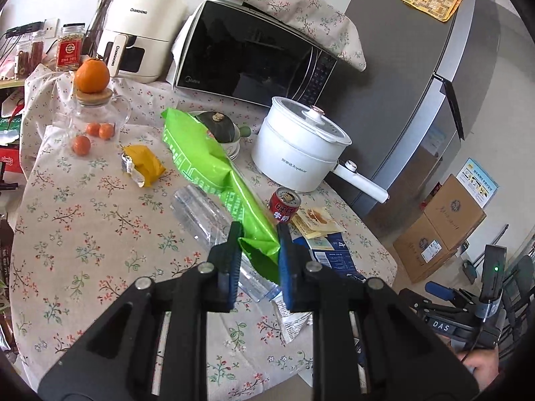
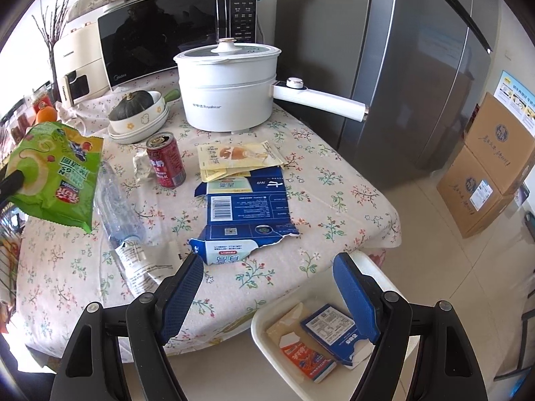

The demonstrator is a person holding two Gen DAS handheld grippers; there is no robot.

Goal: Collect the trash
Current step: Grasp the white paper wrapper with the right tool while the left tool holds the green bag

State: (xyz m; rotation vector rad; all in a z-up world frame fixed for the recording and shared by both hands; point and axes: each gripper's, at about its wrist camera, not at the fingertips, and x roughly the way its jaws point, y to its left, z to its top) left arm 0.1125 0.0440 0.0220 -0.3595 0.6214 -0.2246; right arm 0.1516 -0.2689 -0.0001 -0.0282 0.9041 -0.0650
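My left gripper is shut on a green snack bag and holds it above the table; the bag also shows at the left of the right wrist view. My right gripper is open and empty over the table's front edge, above a white bin holding flattened cartons. On the floral tablecloth lie a clear plastic bottle, a red can, a torn blue carton, yellow packets, a white wrapper and a yellow wrapper.
A white electric pot, a squash in a bowl, a microwave, an air fryer and a glass jar topped by an orange stand at the back. A fridge and cardboard boxes are on the right.
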